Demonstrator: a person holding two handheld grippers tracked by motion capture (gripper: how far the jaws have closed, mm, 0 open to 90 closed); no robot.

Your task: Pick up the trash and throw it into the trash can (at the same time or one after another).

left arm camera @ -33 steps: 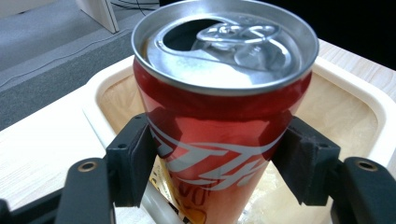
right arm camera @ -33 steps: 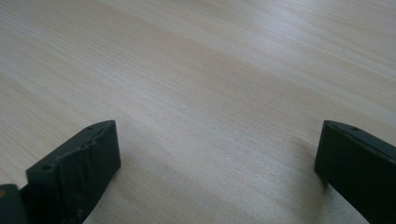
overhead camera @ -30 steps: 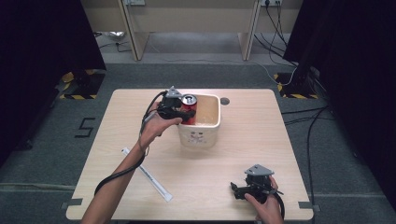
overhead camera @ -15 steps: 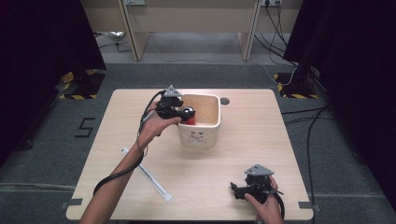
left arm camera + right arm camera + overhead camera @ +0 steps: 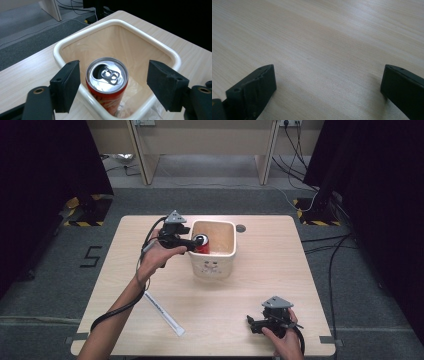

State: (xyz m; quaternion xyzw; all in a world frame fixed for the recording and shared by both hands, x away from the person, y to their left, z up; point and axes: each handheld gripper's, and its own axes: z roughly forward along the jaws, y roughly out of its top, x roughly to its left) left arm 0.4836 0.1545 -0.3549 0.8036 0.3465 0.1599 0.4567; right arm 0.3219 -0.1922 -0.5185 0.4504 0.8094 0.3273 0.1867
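A red drink can (image 5: 107,77) with an opened silver top stands upright inside the cream square bin (image 5: 150,37), against its near wall. My left gripper (image 5: 113,68) hovers over that rim, and its jaws have just been opening. The can sits between the pads, with a gap on each side. From above, the left gripper (image 5: 193,243) reaches over the bin's (image 5: 215,270) left edge toward the can (image 5: 202,243). My right gripper (image 5: 252,325) rests open near the table's front right, its jaws (image 5: 328,75) wide over bare wood.
A long white strip (image 5: 162,312) lies on the table at the front left. A round cable hole (image 5: 240,227) sits just right of the bin's far corner. Cables trail over the floor behind the table, where desk legs stand.
The can has dropped from rim height to lower inside the bin. The left jaws have spread off it, and that gripper has drawn back a little to the left. The right gripper has kept still.
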